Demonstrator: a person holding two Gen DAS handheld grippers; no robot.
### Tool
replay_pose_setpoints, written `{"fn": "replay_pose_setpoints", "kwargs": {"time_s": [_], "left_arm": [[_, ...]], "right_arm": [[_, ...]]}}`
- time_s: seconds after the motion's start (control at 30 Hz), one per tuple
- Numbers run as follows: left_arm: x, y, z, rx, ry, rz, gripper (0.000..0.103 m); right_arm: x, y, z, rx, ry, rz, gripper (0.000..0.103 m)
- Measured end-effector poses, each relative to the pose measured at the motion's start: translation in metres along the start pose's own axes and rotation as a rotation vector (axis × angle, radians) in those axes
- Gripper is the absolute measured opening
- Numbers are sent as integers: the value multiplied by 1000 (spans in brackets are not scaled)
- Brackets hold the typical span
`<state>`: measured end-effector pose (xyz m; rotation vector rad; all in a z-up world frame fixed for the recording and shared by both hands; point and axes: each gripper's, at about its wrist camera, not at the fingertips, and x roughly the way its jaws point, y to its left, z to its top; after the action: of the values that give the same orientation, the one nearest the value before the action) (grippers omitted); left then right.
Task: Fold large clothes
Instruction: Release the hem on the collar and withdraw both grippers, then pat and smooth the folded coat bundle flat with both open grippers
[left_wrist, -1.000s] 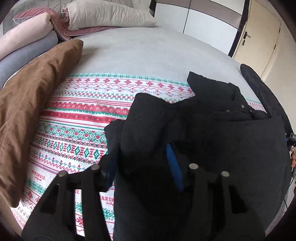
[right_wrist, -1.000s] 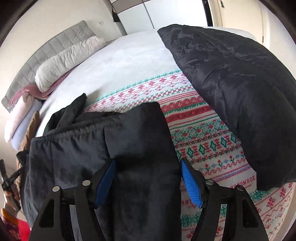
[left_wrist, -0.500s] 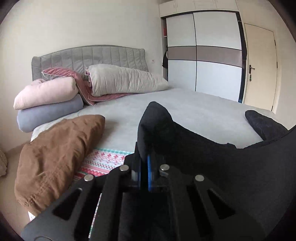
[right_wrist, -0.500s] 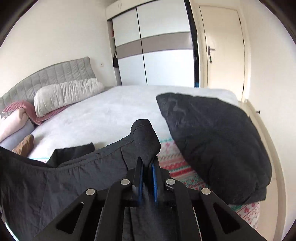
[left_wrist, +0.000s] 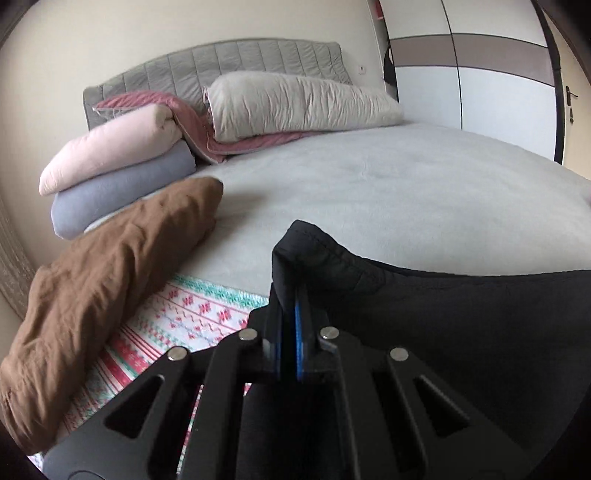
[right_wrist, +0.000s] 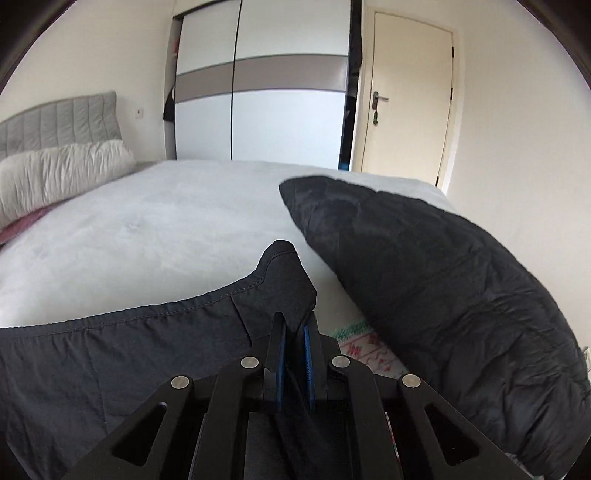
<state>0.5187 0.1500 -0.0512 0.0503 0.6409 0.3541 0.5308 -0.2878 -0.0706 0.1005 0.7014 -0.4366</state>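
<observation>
**Both grippers clamped on the dark garment, held up above the bed**

My left gripper (left_wrist: 291, 325) has its blue-padded fingers pressed together on a corner of the dark garment (left_wrist: 461, 332); a bunched tip of fabric pokes up past the fingertips, and the stitched edge runs away to the right in a shallow sag. My right gripper (right_wrist: 293, 354) is clamped the same way on another corner of the dark garment (right_wrist: 110, 369), with a peak of cloth standing above the pads and the hem stretching off to the left. In both views the fabric hangs between the two grips, raised over the near part of the bed (left_wrist: 388, 184).

Below the left gripper I see the patterned blanket (left_wrist: 192, 317), red and green on white, with a brown duvet (left_wrist: 110, 266) lying along its left side. At the headboard (left_wrist: 221, 62) sit a pink roll (left_wrist: 110, 147) stacked on a grey-blue roll (left_wrist: 122, 192), beside a white pillow (left_wrist: 295, 99) resting on a pink quilt (left_wrist: 192, 122).

From the right wrist I see a black puffy jacket (right_wrist: 443, 288) lying on the right side of the bed, close to the gripped corner, whether touching I cannot tell. Behind it stand the wardrobe (right_wrist: 266, 92) and a closed door (right_wrist: 410, 99).
</observation>
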Motion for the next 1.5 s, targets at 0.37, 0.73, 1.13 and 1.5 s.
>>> {"fn": "replay_pose_setpoints", "kwargs": {"time_s": [0.37, 0.73, 1.13, 1.5], "left_arm": [[15, 43, 1, -133, 249, 0, 49], [-7, -79, -6, 55, 296, -260, 77], [16, 91, -10, -109, 339, 41, 70], [-148, -19, -66, 135, 223, -427, 88]], "right_arm": [[17, -46, 0, 189, 165, 40, 41], [-58, 159, -36, -297, 203, 551, 43], [34, -76, 8, 121, 280, 59, 21], [-160, 80, -87, -327, 138, 479, 70]]}}
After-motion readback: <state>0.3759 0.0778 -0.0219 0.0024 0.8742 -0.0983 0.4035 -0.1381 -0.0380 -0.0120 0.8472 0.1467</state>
